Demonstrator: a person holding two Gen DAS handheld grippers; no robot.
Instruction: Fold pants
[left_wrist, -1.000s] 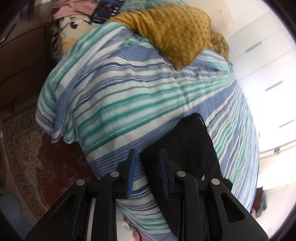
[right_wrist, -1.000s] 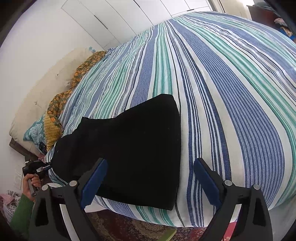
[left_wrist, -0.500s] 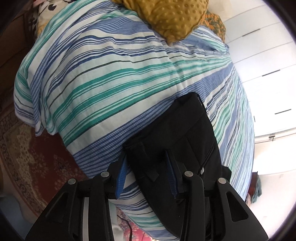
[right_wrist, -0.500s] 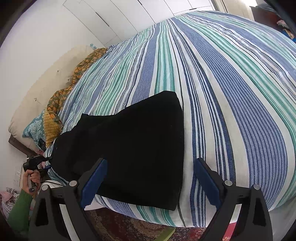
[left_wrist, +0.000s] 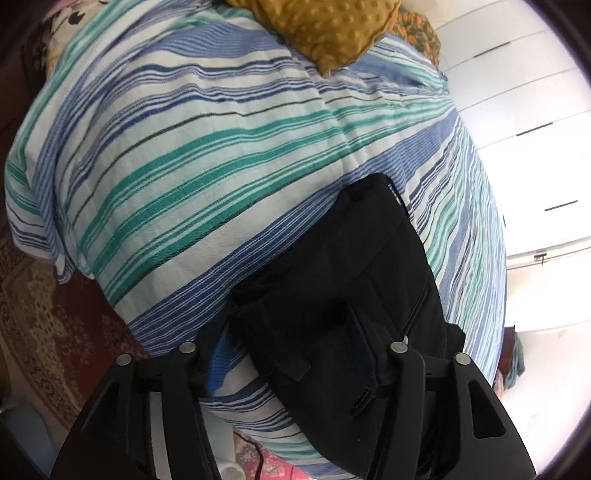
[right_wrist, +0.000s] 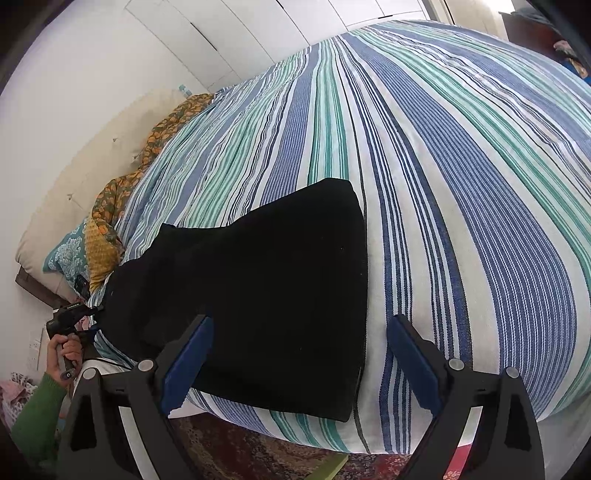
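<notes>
— Surface? Striped bedspread in blue, green, white over a bed; patterned rug below at 8 o'clock.

— Room? White cupboard doors at 11 o'clock, mustard cushion at 12.

— Pants? Black, flat near the bed's edge.

— Left tongs? Spread around the waistband end; grip cannot be told.

— Right tongs? Released, wide, above the hem.

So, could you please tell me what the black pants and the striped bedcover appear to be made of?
The pants look like a matte, fairly heavy woven fabric, possibly cotton twill: no sheen, firm flat edges. The bedcover looks like light woven cotton: fine ribbed stripes, soft wrinkles.
</notes>
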